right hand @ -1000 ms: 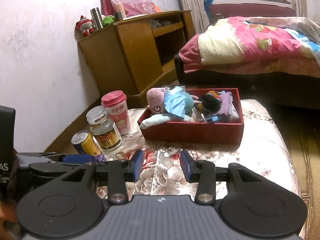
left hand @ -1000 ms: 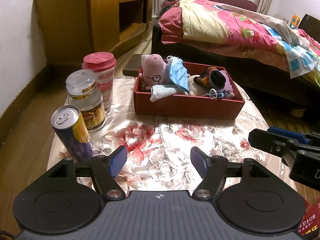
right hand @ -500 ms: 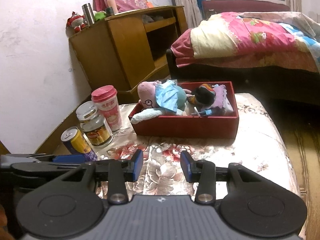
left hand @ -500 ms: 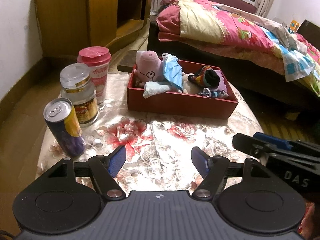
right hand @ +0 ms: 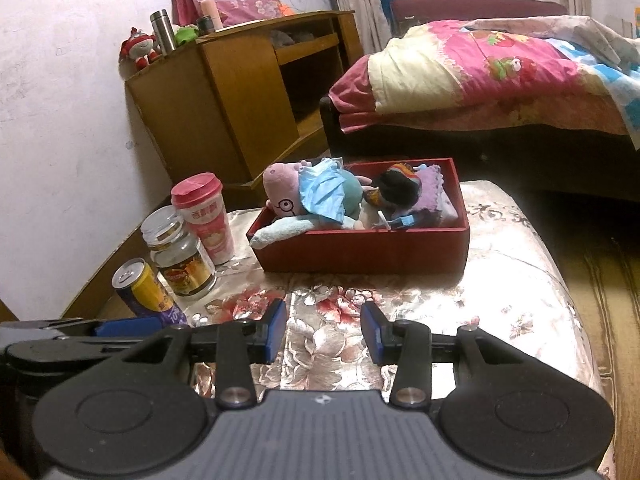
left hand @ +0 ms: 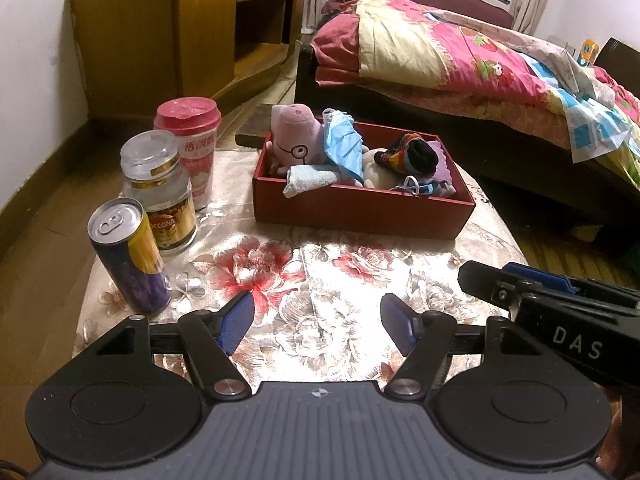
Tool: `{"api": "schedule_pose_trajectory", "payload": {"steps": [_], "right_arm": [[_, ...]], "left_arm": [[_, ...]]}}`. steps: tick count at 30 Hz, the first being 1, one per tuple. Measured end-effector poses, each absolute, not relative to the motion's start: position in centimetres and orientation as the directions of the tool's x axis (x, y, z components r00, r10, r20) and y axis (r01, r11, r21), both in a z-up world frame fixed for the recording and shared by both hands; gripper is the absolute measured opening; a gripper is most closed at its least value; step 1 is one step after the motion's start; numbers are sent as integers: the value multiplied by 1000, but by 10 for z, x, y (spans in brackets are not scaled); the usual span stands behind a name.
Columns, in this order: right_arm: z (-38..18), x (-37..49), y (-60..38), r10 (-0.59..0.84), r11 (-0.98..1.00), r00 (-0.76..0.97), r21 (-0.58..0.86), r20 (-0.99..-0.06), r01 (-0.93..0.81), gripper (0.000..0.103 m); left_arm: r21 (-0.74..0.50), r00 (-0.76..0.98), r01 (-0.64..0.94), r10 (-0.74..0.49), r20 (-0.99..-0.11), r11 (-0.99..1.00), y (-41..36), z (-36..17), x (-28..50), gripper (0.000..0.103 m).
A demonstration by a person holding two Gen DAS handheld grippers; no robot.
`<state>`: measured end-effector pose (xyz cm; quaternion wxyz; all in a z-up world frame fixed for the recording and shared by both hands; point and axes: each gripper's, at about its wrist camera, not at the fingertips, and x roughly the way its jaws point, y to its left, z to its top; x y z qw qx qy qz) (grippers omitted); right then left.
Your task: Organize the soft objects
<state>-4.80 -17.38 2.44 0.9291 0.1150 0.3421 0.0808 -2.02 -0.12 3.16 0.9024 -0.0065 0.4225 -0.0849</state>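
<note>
A red box (left hand: 360, 210) (right hand: 360, 252) stands at the far side of the floral-covered table. It holds a pink pig plush (left hand: 294, 132) (right hand: 282, 184), a blue face mask (left hand: 342, 148) (right hand: 322, 194), a light blue cloth (left hand: 310, 180) (right hand: 280, 232), a colourful sock bundle (left hand: 412, 154) (right hand: 398, 190) and a purple cloth (right hand: 434, 192). My left gripper (left hand: 318, 320) is open and empty above the table's near part. My right gripper (right hand: 323, 330) is open and empty, also well short of the box. It shows at the right of the left wrist view (left hand: 520, 288).
On the table's left stand a purple-yellow can (left hand: 126, 254) (right hand: 144, 292), a glass jar (left hand: 160, 196) (right hand: 180, 256) and a pink-lidded cup (left hand: 192, 144) (right hand: 204, 216). A wooden cabinet (right hand: 240, 92) is behind, a bed (left hand: 460, 76) at the back right.
Both grippers have drawn back a little from the box, so more of the table shows. Both stay open and empty. The objects have not moved.
</note>
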Motion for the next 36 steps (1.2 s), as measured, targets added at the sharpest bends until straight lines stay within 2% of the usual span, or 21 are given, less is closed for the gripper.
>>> {"api": "schedule_pose_trajectory", "payload": {"steps": [36], "right_arm": [[25, -49, -173, 232, 960, 752, 272, -617, -73, 17]], "left_arm": [[-76, 632, 142, -149, -760, 987, 0, 31, -20, 70]]}}
